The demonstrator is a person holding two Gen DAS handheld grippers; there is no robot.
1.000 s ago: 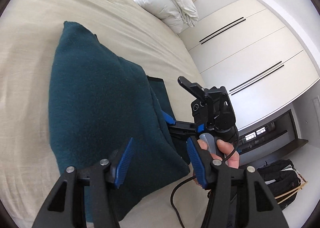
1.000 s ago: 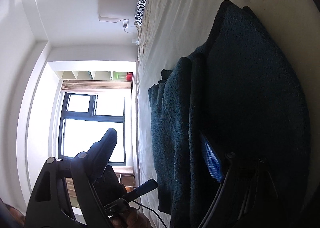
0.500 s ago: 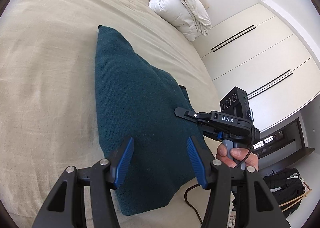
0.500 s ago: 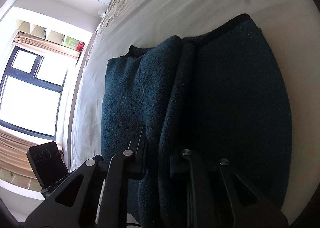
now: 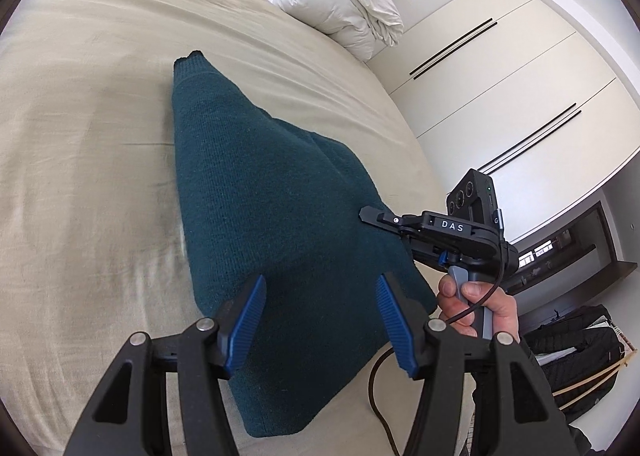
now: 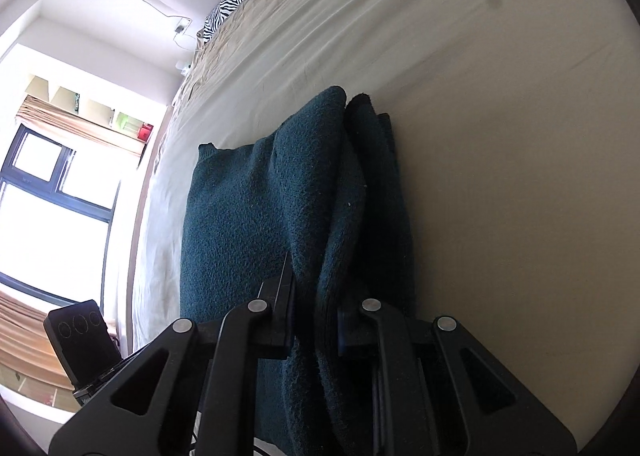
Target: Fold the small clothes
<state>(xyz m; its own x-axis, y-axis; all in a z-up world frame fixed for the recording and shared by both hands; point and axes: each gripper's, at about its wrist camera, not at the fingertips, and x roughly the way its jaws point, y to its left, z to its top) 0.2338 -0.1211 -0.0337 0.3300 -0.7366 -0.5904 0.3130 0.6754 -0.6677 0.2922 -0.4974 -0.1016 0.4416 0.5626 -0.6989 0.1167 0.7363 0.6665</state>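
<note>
Garment: teal knit jumper [image 5: 280, 216] lying on the bed [image 5: 88, 104].
Right tongs [image 6: 314, 320]: clenched on bunched jumper layers.
Left tongs [image 5: 320, 320]: released, above near hem.
Risk: layers could slip out, spoiling the fold.

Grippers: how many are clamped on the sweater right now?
1. The right gripper pinches the sweater edge; the left gripper hovers open above its near end.
</note>
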